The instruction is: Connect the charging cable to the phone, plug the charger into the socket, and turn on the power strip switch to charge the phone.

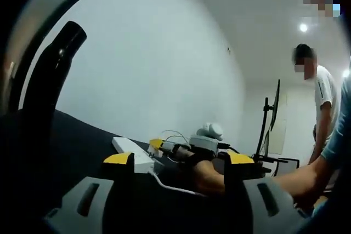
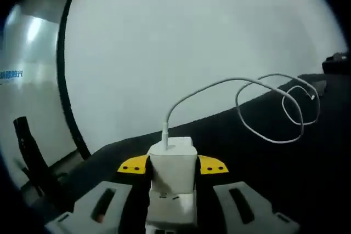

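Left gripper view: left gripper (image 1: 178, 163) jaws spread, nothing between; white power strip (image 1: 134, 152) ahead on dark table (image 1: 71, 146). Right gripper view: right gripper (image 2: 172, 166) pinching white charger (image 2: 172, 164); cable (image 2: 263, 108) loops over table

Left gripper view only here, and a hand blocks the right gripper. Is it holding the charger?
Observer: Yes. In the right gripper view, the right gripper is shut on the white cube-shaped charger.
Operator: Cable attached?
Observer: Yes. The thin white cable rises from the charger's top and loops over the black table.
Operator: Far end plugged in?
Observer: No. Its tip looks free, above the table.
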A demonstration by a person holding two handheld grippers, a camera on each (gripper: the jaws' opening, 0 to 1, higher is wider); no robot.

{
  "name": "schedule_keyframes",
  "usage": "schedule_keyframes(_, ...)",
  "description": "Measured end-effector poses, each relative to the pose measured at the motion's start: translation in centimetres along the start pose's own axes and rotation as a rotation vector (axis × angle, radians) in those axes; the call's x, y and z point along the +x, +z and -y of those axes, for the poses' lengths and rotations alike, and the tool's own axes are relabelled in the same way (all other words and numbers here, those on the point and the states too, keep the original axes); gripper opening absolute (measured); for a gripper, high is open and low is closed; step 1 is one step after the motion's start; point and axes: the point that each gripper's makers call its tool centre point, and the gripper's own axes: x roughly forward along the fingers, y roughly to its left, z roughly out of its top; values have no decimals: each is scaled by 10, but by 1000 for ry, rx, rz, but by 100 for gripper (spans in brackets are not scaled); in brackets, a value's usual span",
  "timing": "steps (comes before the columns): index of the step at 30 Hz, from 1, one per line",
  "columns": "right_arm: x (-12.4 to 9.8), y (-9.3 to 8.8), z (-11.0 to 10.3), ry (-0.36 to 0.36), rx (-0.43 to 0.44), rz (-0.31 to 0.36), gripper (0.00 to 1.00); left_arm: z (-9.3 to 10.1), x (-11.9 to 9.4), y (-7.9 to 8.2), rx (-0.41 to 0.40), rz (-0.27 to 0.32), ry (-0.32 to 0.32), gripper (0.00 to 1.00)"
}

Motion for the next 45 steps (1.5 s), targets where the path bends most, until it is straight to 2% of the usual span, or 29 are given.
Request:
schedule_keyframes(1, 1, 0, 2, 4, 26, -5, 29, 0, 0, 0, 2, 2, 1, 61)
schedule_keyframes(3, -1, -1, 0, 3, 4, 0, 29, -1, 0, 1, 3, 4, 2, 61)
schedule_keyframes(7, -3, 0, -7, -6, -138, 6, 29, -1, 0, 0, 9, 0, 0, 61)
schedule_keyframes(9, -4, 0, -9, -18, -171, 16, 29, 0, 0, -1, 17, -3, -2, 61)
schedule_keyframes(12, -13, 0, -18, -31, -305, 69, 29, 0, 0, -1, 22, -4, -1, 60)
schedule_keyframes(13, -12, -2, -19, -34, -294, 69, 29, 0, 0, -1, 22, -4, 0, 60)
schedule_keyframes(14, -12, -1, -15, -39, -241, 68, 29, 0, 0, -1, 21, -3, 1, 60)
schedule_keyframes(16, -13, -6, -2, -32, 5, 43, 29, -1, 0, -1, 21, -4, 3, 60)
schedule_keyframes(17, -14, -7, 4, -15, 89, 33, 29, -1, 0, -1, 21, -4, 3, 60)
schedule_keyframes(18, -16, -8, 5, -8, 100, 33, 29, -1, 0, -1, 22, -5, 2, 60)
schedule_keyframes(19, -15, -10, 4, -9, 48, 36, 29, -1, 1, -1, 24, -6, 1, 59)
schedule_keyframes(20, -15, -20, 1, -19, -34, -7, 29, -1, 1, -1, 24, -6, 1, 59)
schedule_keyframes(21, -15, -9, -6, 0, -114, 65, 29, -1, 1, -2, 24, -9, -2, 59)
schedule_keyframes(22, -14, -11, -8, -19, -130, 53, 29, -1, 2, -2, 28, -10, -2, 59)
schedule_keyframes(23, -13, -13, -6, -21, -100, 46, 29, -1, 2, -3, 30, -13, -2, 59)
schedule_keyframes(24, -12, -15, -2, -17, -34, 34, 29, -1, 2, -3, 30, -14, -2, 59)
schedule_keyframes(25, -11, -16, -1, -9, -19, 27, 29, -1, 2, -2, 31, -12, -1, 59)
schedule_keyframes(28, -9, -13, 1, -2, -23, 16, 29, -2, 1, -2, 29, -10, 3, 59)
schedule_keyframes(30, -8, -11, -2, 15, -56, 25, 30, -4, 1, -2, 28, -14, 5, 59)
schedule_keyframes(31, -9, -12, -4, 48, -99, 18, 31, -4, 1, -3, 27, -15, 5, 59)
schedule_keyframes(32, -8, -13, -3, 52, -110, 17, 36, -5, 1, -3, 27, -17, 7, 58)
schedule_keyframes(34, -9, -9, -6, 71, -92, 41, 46, -5, 1, -3, 26, -17, 10, 58)
schedule_keyframes(37, -9, -6, -6, 70, -102, 56, 45, -7, 1, -3, 25, -17, 12, 58)
schedule_keyframes(40, -12, 2, -2, 78, -74, 79, 45, -7, 1, -3, 27, -18, 13, 58)
schedule_keyframes(42, -14, 13, -5, 98, -33, 119, 46, -7, 1, -4, 29, -20, 14, 58)
schedule_keyframes(45, -17, 28, -4, 108, -18, 155, 47, -6, 1, -3, 28, -19, 14, 58)
